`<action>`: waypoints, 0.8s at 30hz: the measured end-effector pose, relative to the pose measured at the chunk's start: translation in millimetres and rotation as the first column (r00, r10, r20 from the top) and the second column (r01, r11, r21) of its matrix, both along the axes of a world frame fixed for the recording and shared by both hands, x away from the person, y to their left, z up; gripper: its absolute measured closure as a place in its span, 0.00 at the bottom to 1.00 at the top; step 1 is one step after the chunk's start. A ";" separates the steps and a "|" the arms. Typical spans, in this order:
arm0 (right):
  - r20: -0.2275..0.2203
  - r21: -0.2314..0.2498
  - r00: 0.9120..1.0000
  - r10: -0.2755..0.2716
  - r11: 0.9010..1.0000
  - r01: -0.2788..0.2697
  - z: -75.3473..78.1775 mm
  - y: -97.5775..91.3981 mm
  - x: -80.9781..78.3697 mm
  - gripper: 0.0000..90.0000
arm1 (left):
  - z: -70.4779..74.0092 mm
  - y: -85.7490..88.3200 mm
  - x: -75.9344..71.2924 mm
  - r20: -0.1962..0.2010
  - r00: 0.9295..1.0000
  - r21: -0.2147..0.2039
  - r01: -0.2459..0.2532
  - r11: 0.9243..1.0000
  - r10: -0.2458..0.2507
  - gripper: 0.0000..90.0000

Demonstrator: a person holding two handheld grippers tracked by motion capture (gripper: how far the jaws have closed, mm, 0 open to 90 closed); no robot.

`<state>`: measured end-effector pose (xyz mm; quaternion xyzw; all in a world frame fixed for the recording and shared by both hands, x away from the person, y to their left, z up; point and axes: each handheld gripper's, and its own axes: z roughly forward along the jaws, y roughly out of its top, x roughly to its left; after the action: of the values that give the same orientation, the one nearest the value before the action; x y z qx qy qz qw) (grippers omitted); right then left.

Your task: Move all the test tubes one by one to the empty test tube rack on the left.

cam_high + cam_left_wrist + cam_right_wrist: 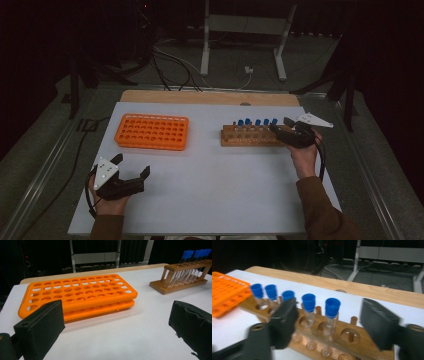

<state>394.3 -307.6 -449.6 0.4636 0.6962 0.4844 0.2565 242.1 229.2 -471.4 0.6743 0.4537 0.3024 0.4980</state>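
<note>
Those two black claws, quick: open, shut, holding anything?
Left gripper: open, holding nothing, near the orange rack.
Right gripper: open, pads either side of two blue-capped tubes in the wooden rack, gripping neither.

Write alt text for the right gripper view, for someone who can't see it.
The right gripper has its two black jaws either side of blue-capped test tubes standing in a wooden rack, not pressing any. An orange rack lies at the left on the white table.

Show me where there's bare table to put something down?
Bare: the white table in front of the orange rack and wooden rack, and the gap between them. Crowded: the wooden rack's right end, where the right gripper reaches among blue-capped tubes.
</note>
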 end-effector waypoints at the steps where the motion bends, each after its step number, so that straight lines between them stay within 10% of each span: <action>1: 0.000 0.000 1.000 0.000 1.000 0.000 0.0 0.0 0.0 0.44 | 0.0 0.0 0.0 0.000 1.000 0.000 0.000 1.000 0.000 0.01; 14: -0.035 -0.053 0.999 -0.002 0.999 0.000 -21.5 10.1 15.2 0.83 | -0.5 -2.4 1.2 -0.003 1.000 0.002 0.009 1.000 -0.009 0.01; 24: -0.038 -0.069 0.999 -0.001 0.998 -0.002 -20.1 12.7 14.4 0.85 | 5.2 -11.1 3.8 -0.003 0.999 -0.012 0.038 0.999 -0.038 0.01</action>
<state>408.7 -294.9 -469.7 0.4635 0.7173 0.4513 0.2589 246.0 218.1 -466.2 0.6804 0.4434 0.2891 0.5069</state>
